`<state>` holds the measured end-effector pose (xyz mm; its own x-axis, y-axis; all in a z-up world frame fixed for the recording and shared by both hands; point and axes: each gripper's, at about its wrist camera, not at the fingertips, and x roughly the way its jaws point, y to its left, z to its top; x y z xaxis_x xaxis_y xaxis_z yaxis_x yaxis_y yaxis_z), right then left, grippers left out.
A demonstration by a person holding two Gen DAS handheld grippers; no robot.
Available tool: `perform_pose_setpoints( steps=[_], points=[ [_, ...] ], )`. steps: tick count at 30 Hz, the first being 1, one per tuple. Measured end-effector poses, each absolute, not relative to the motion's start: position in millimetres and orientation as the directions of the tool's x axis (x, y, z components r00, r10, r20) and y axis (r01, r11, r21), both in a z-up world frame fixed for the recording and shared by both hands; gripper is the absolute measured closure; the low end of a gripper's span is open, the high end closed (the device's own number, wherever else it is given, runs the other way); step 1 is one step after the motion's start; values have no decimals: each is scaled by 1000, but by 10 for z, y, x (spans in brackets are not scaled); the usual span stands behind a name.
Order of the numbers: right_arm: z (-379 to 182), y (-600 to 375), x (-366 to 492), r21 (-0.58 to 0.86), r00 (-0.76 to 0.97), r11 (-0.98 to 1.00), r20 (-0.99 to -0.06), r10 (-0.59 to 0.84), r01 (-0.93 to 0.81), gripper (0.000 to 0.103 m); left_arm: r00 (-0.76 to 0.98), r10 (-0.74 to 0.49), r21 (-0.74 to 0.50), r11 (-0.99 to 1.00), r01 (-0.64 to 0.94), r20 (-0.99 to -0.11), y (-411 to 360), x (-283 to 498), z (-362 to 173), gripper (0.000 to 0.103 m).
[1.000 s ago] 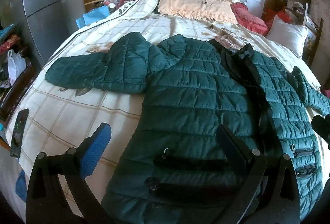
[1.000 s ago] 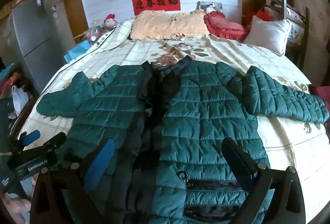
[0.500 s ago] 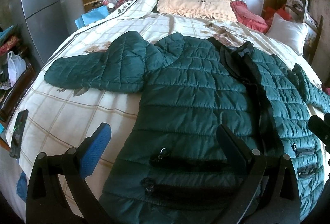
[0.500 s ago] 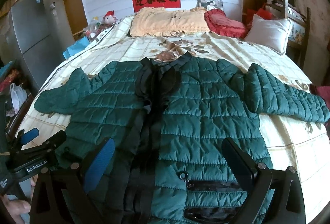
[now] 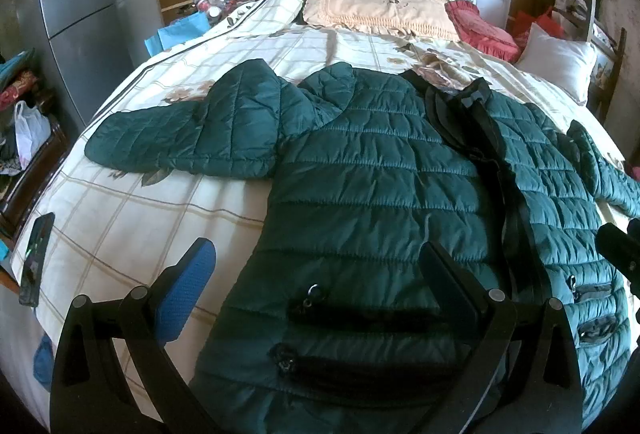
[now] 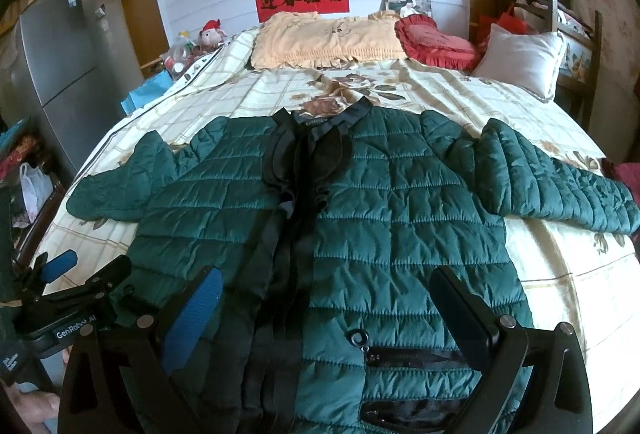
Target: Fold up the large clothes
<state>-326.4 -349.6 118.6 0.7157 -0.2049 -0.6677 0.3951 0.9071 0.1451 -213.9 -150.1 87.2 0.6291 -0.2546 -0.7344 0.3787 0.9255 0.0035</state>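
We hold both tools over the foot of the bed, and little has changed in the last second: the dark green quilted puffer jacket (image 6: 400,210) lies where it lay, face up on the cream checked bedspread with brown flowers (image 5: 132,218), collar toward the pillows and hem toward us. Only our viewpoints have drifted a touch, so the jacket sits slightly lower in the left view than it did.

The left gripper (image 5: 316,286) hangs above the jacket's lower left panel, its tongs spread wide with nothing between them; one blue-padded finger (image 5: 184,294) stands over bare bedspread, the other over the fabric. The right gripper (image 6: 324,310) hovers above the hem near the black zip placket (image 6: 296,234), also spread wide and empty.

Both sleeves lie stretched out sideways, the left sleeve (image 5: 180,138) and the right sleeve (image 6: 560,186) flat on the bedspread. We judge that folding has not begun: nothing is gripped, no panel is turned over. The likely first step is taking a sleeve or side edge and bringing it across the body.
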Motion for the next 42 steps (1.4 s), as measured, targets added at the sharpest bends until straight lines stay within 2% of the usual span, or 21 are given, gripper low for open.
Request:
perform_pose_setpoints(
  steps=[7,17,42],
  points=[
    [1166,-3467,-3274,115,697,908,-681,-223,403,0,627,-257,2,924,381,-736,-1529,-2161,857,1],
    [1156,-3471,-3337,161,718,904,-667,-197,397,0,626,-262,6,920,392,-734,-1576,-2230,832,1],
    [1064,-3519,-3304,139,677,893,-704,-216,429,0,601,-279,-19,916,401,-749,-1541,-2202,803,1]
  ],
)
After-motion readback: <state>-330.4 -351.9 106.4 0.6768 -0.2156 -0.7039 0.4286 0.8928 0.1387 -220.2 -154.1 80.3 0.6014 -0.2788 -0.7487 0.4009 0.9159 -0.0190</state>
